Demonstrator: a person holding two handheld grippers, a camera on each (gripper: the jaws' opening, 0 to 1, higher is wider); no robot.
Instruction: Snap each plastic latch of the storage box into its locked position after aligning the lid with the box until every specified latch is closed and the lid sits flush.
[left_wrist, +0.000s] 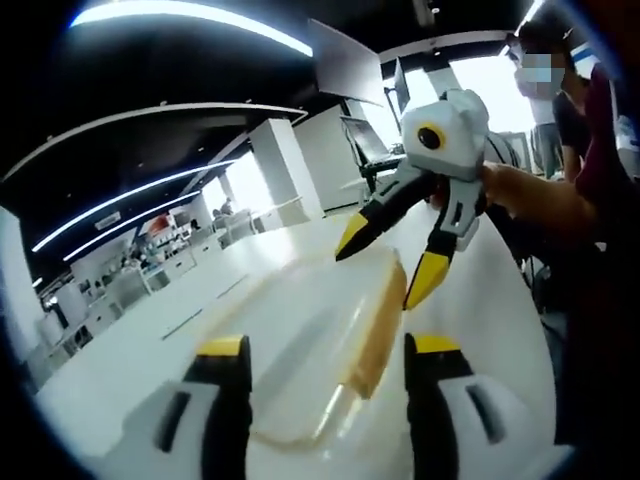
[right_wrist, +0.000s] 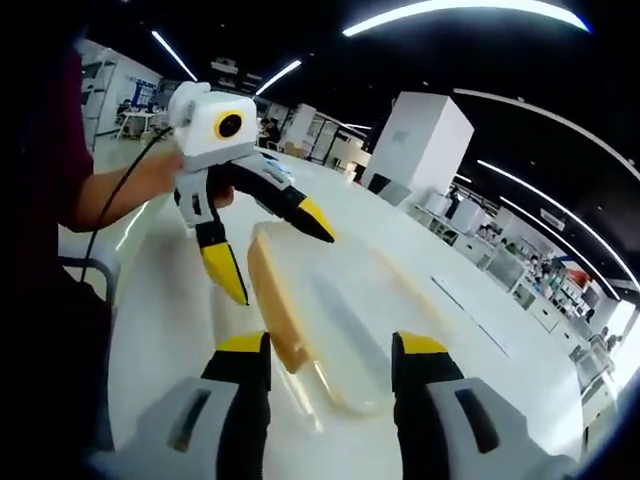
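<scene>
A clear plastic storage box (left_wrist: 310, 330) lies on a white table (left_wrist: 150, 350), its lid (right_wrist: 350, 290) on top. A long amber latch (left_wrist: 382, 318) runs along the box edge nearest the person, also seen as the amber latch (right_wrist: 272, 305) in the right gripper view. My left gripper (left_wrist: 330, 348) is open, its jaws straddling one end of the box. My right gripper (right_wrist: 332, 346) is open over the opposite end. Each faces the other: the right gripper (left_wrist: 388, 262) hovers open above the far end, and the left gripper (right_wrist: 278, 258) hangs open over the latch side.
A hand and forearm (left_wrist: 540, 200) hold the right gripper, another hand (right_wrist: 150, 180) the left one with its cable. White table (right_wrist: 470, 330) stretches past the box. Pillars (right_wrist: 425, 150), monitors (left_wrist: 365, 140) and desks stand beyond; another person (left_wrist: 545, 95) stands behind.
</scene>
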